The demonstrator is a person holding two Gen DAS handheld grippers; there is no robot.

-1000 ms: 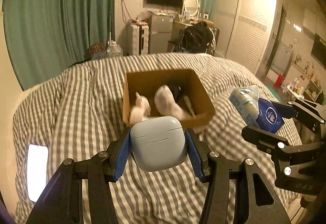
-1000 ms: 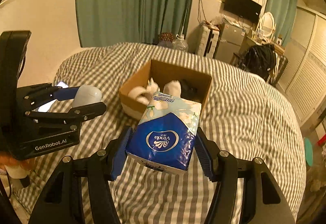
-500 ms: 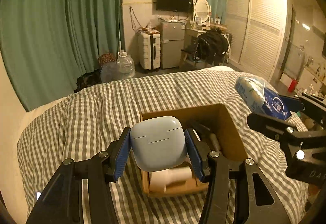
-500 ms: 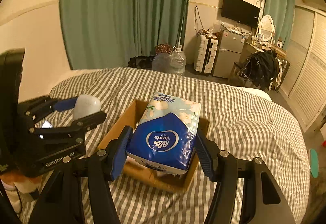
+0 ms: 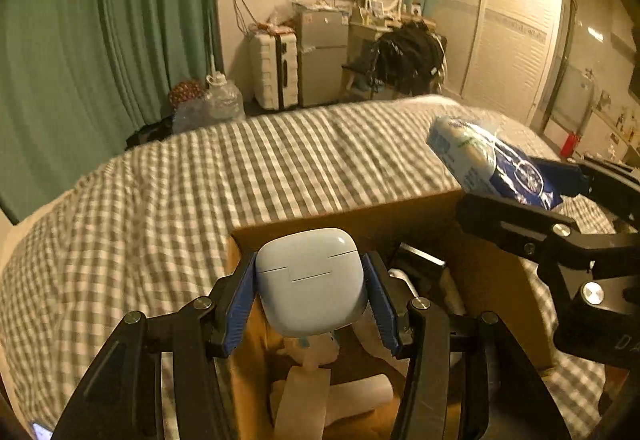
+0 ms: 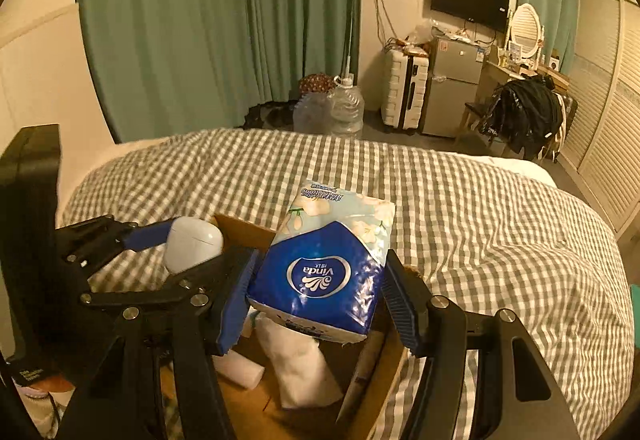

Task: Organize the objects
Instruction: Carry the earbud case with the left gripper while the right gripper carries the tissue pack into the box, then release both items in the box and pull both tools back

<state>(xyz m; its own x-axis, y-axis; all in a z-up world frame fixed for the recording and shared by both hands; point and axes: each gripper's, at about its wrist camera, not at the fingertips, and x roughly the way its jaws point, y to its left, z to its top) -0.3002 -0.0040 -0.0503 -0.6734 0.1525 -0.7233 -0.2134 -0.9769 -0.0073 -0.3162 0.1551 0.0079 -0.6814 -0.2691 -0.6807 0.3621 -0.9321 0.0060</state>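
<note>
My left gripper (image 5: 310,286) is shut on a pale blue earbud case (image 5: 310,280), held over the near left part of an open cardboard box (image 5: 496,272) on the bed. My right gripper (image 6: 320,284) is shut on a blue and white pack of Vinda tissues (image 6: 324,264), also above the box (image 6: 240,226). In the left wrist view the tissue pack (image 5: 492,166) hangs at the right, over the box's far right corner. The earbud case (image 6: 192,242) shows at the left in the right wrist view. White rolled items (image 6: 298,364) and a dark object (image 5: 420,264) lie inside the box.
The box sits on a grey-and-white checked bedspread (image 5: 200,192) that stretches all around it. Beyond the bed stand green curtains (image 6: 224,24), water jugs (image 6: 344,106), a white suitcase (image 6: 404,88), a small fridge (image 6: 452,84) and a chair with black clothes (image 6: 524,112).
Both grippers have travelled forward over the bed with their loads, from short of the box to above it. The box now lies directly beneath the fingers, its far wall behind the case.
</note>
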